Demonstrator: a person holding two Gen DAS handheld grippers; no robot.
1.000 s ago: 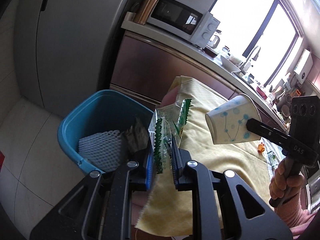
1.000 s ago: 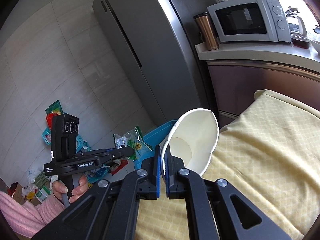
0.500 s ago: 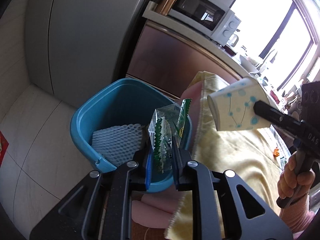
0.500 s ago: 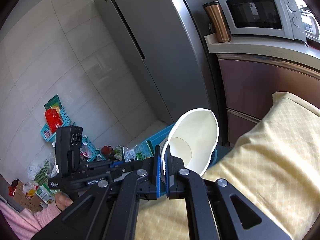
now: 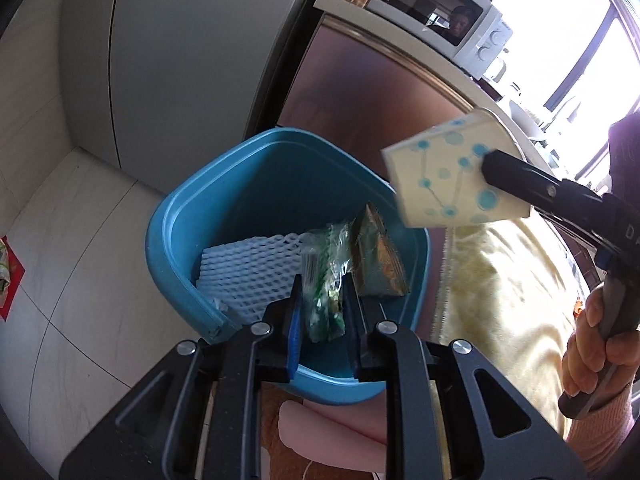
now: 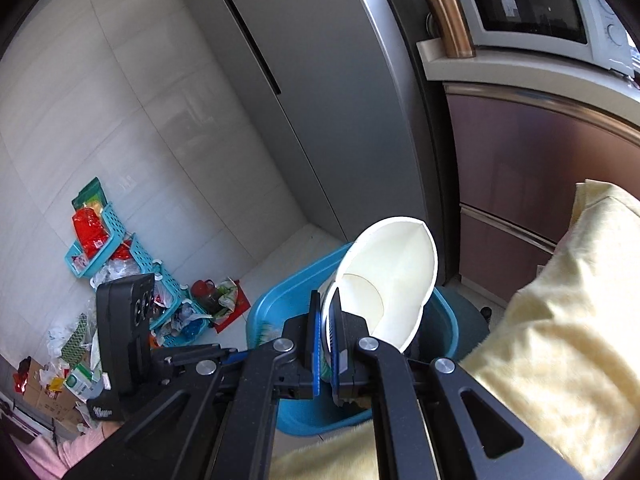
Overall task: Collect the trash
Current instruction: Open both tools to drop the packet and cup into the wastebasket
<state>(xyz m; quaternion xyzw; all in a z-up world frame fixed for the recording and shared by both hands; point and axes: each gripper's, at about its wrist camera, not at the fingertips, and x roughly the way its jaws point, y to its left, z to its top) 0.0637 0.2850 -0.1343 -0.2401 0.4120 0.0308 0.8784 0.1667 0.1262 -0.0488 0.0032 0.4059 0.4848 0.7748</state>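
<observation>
The left gripper (image 5: 320,300) pinches a clear green-printed wrapper (image 5: 323,280) between its pads, holding it over the open blue bin (image 5: 168,240). White foam netting (image 5: 248,268) and a brown packet (image 5: 378,260) lie inside. To the right, the right gripper (image 6: 325,328) is clamped on the squashed rim of a dotted paper cup (image 6: 388,276), at the bin's right edge beside the yellow cloth (image 5: 508,280).

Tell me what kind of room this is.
Most likely a home kitchen: a microwave sits on a counter over brown cabinets, beside a tall grey fridge, and a window lights the far end.
</observation>
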